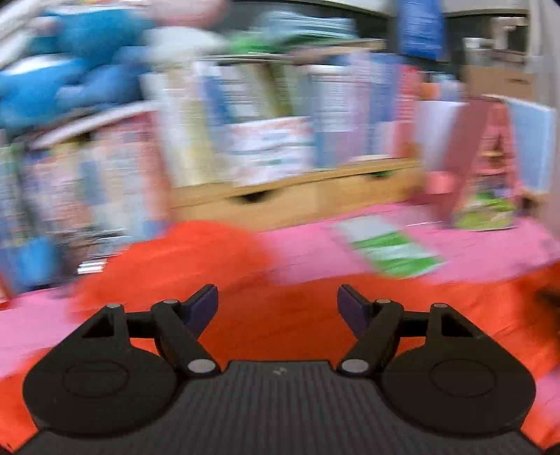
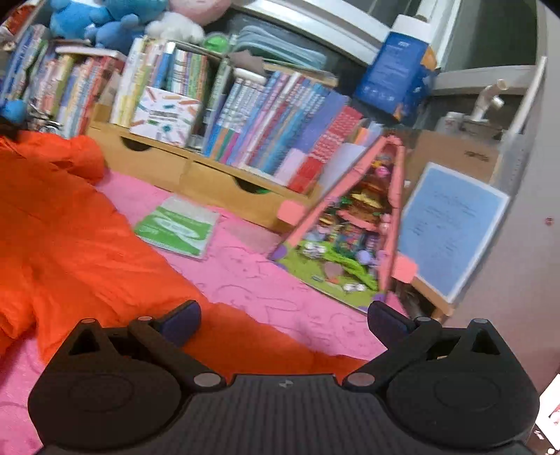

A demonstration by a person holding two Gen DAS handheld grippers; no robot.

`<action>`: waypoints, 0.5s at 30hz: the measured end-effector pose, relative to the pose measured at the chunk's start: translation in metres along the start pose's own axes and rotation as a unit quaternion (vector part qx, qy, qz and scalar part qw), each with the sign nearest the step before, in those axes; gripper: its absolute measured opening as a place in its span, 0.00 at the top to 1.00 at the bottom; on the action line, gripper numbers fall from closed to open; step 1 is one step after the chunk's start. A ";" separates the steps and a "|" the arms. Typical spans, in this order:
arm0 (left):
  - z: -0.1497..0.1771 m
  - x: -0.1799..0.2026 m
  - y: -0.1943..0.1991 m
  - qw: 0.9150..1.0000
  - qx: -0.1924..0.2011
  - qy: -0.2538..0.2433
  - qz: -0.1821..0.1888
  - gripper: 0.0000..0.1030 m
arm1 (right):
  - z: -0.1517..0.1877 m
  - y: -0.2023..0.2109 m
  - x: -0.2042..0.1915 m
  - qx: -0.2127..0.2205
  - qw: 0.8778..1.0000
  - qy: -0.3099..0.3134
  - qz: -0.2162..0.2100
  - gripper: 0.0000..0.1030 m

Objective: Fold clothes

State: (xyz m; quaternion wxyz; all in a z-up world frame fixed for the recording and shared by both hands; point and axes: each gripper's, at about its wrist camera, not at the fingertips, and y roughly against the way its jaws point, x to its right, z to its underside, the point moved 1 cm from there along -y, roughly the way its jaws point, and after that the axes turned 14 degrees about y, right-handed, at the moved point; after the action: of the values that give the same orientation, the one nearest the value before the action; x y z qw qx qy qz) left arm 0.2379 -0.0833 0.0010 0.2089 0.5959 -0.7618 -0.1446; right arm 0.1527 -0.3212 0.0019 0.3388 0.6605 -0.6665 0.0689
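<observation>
An orange garment (image 1: 287,315) lies spread on the pink cloth (image 1: 308,252), with a bunched part rising at the left. My left gripper (image 1: 278,302) hangs open just above the garment's middle, nothing between its fingers; this view is blurred. In the right wrist view the same orange garment (image 2: 70,238) covers the left half of the pink cloth (image 2: 252,280), and its lower edge runs under my right gripper (image 2: 283,320). The right gripper is open and empty, over that edge.
A green and white booklet (image 2: 178,227) lies on the pink cloth beside the garment. Behind stands a wooden shelf with drawers (image 2: 224,185) full of books, blue plush toys (image 2: 101,21) on top. A pink pop-up book (image 2: 353,238) and a blue board (image 2: 451,227) stand at right.
</observation>
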 end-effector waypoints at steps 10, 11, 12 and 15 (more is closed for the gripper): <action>0.032 0.057 -0.088 0.996 -0.073 -0.034 -0.033 0.17 | 0.005 -0.034 0.022 -0.047 0.973 -0.166 -0.154 0.62; 0.031 0.055 -0.089 0.996 -0.074 -0.029 -0.035 0.15 | 0.010 -0.039 0.027 -0.066 0.971 -0.178 -0.143 0.68; 0.031 0.055 -0.089 0.996 -0.075 -0.027 -0.036 0.14 | 0.016 -0.044 0.033 -0.084 0.969 -0.190 -0.132 0.71; 0.030 0.054 -0.091 0.996 -0.077 -0.020 -0.039 0.13 | 0.029 -0.049 0.050 -0.131 0.973 -0.178 -0.059 0.93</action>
State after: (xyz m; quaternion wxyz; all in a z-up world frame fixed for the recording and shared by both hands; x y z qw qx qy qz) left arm 0.2893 -0.1586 -0.0603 0.2335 0.6043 -0.7285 -0.2226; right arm 0.1930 -0.3848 -0.0107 0.3017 0.6502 -0.6792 -0.1580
